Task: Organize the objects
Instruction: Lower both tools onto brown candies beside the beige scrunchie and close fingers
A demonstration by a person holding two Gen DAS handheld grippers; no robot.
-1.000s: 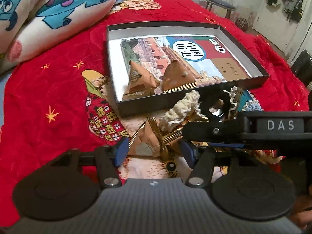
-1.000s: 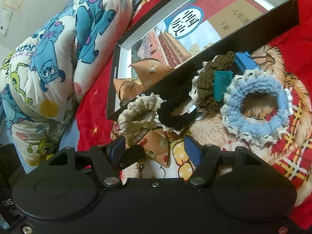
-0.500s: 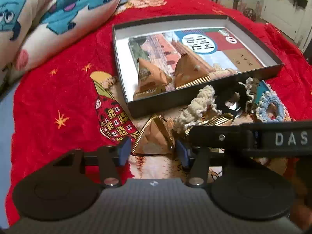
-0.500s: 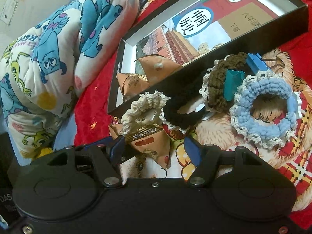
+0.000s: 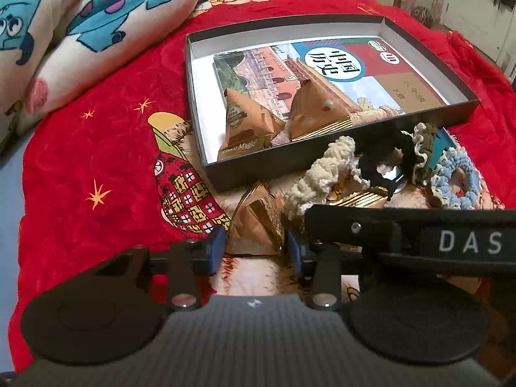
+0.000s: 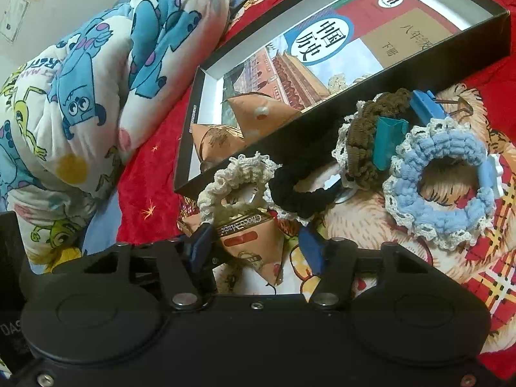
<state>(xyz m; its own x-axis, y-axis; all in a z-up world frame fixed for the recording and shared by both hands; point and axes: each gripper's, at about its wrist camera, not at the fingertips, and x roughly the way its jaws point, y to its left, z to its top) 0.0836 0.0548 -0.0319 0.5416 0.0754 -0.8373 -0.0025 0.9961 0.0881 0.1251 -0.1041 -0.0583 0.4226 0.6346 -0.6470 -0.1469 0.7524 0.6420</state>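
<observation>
Left gripper [image 5: 254, 251] closing round snack packet [image 5: 256, 222]; contact seemingly made.

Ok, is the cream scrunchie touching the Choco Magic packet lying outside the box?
Touching. In the right wrist view, the cream scrunchie lies over the top sealed edge of the Choco Magic packet, with no gap between them.

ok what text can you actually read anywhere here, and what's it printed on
"DAS": right gripper's bar, seen from the left wrist.
"Choco Magic": packet between the right gripper fingers; also, partly, the packet in the box.
"中国历史": round badge on the book.
"下册": book's tan panel.
Other book print: too small to read.
</observation>
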